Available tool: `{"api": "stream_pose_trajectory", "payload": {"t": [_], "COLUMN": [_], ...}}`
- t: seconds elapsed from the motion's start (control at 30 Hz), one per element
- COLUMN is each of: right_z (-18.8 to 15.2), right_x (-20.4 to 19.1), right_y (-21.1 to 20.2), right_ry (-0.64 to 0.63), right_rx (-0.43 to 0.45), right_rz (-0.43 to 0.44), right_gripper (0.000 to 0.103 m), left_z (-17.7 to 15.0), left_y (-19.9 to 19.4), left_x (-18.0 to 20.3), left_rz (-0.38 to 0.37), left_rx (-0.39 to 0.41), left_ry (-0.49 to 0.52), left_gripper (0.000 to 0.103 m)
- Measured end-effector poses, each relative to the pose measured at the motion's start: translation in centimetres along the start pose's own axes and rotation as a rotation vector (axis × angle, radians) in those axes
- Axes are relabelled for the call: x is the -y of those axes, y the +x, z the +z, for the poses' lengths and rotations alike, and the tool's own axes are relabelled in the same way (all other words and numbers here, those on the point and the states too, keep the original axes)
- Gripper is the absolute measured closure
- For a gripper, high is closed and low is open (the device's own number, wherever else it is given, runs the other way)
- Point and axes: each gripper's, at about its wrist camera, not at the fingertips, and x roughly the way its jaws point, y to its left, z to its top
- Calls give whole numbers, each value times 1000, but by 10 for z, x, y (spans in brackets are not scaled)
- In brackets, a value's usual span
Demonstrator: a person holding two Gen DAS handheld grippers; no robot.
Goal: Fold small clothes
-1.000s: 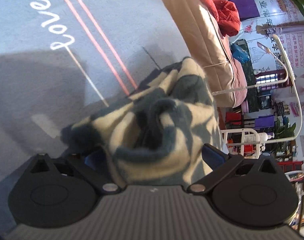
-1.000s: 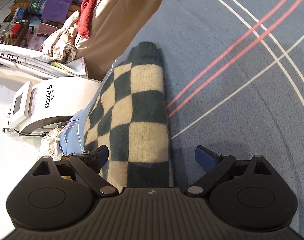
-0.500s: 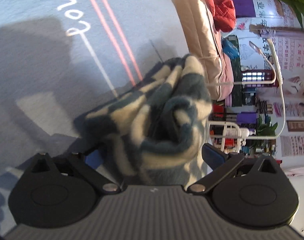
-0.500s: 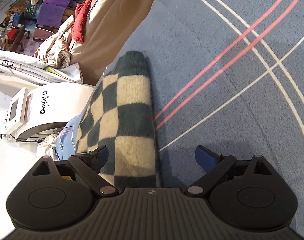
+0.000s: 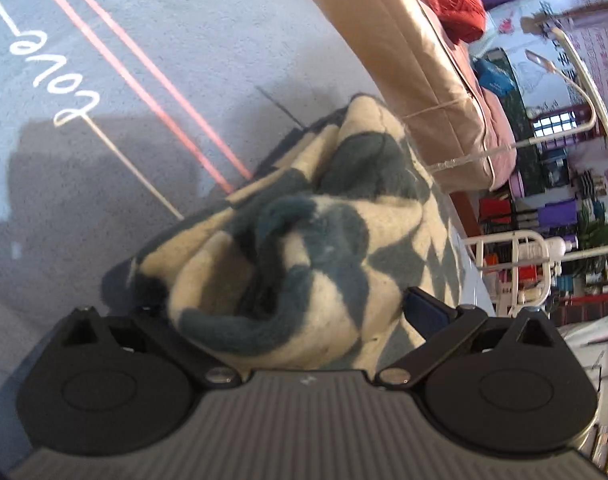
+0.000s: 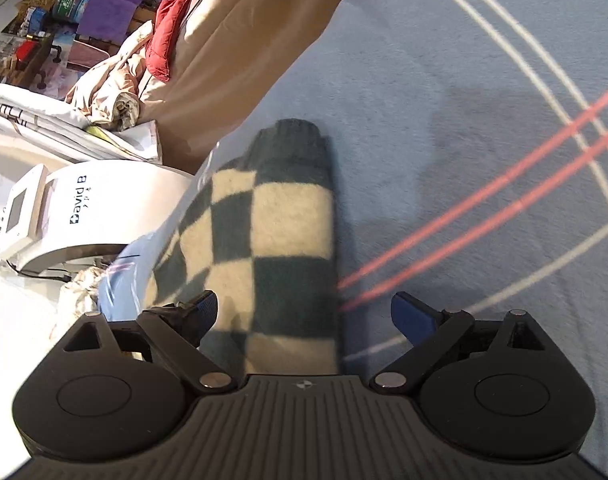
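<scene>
A dark green and cream checkered knit garment (image 5: 304,240) lies bunched on the grey-blue bedspread (image 5: 184,60) in the left wrist view. My left gripper (image 5: 284,308) is open, its jaws wide on either side of the bunched cloth; its left fingertip is hidden by the cloth. In the right wrist view a flat checkered sleeve or edge (image 6: 280,236) runs away from me to a dark green cuff. My right gripper (image 6: 304,312) is open, jaws wide apart over that strip, not clamping it.
A beige quilt (image 5: 404,60) and a red jacket (image 5: 456,4) lie at the bed's far side. A white machine marked "David B" (image 6: 88,216) and a light blue cloth (image 6: 124,276) sit off the bed edge at left. The bedspread has pink stripes (image 6: 484,208).
The left view swung toward the garment's bunch and back, the cloth now sitting closer between the jaws. The right view shifted slightly along the checkered strip. Both grippers stayed open.
</scene>
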Motion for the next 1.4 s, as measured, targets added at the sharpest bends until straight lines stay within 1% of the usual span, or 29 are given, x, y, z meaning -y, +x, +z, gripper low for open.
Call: {"api": "stream_pose_trajectory", "payload": {"t": [0.07,0.17,0.33,0.4,0.57,0.63,0.67,0.73,0.77,0.83,0.87,0.97,1.07,1.2,1.33,1.4], "right_z": [4,6,7,5,3,5,6,4,3,-1,-3,-6,-7,-13,-17,-20], "right_x": [-3,-7,-12,-11,-9,-1,3,6,2,-9,-16,-24,-26,-46,-62,-71], "right_y": [10,22,32,32,30,29,28,26,26,26,27,28,26,23,15,9], "right_ry": [20,36,23,16,-33,-15,-2,5,-9,-59,-82,-106,-103,-221,-289,-347], "right_rx": [-12,-27,-5,-1,-2,-7,-7,-1,5,18,26,50,67,90,127,148], "right_rz": [16,41,60,62,21,8,9,13,0,-43,-64,-97,-113,-165,-182,-184], "right_gripper": [0,0,0,0,0,32,36,44,45,48,49,53,55,58,61,62], "left_z": [-1,1,4,2,-6,-6,-5,-5,-5,-5,-5,-6,-6,-10,-14,-18], "left_y": [0,1,3,3,6,7,6,7,6,7,7,4,0,-10,-21,-26], "left_x": [-3,-6,-14,-12,4,9,10,16,19,24,26,29,31,35,55,66], "left_rz": [-3,-5,-13,-3,68,91,103,140,163,198,210,227,233,250,275,278], "left_rx": [-8,-28,-22,-10,11,5,2,-8,-13,-17,-17,-21,-28,-29,-25,-31], "left_ry": [-26,-32,-70,-52,22,34,37,60,75,79,76,57,52,71,153,189], "left_gripper": [0,0,0,0,0,1,1,6,8,15,16,21,31,45,56,59]}}
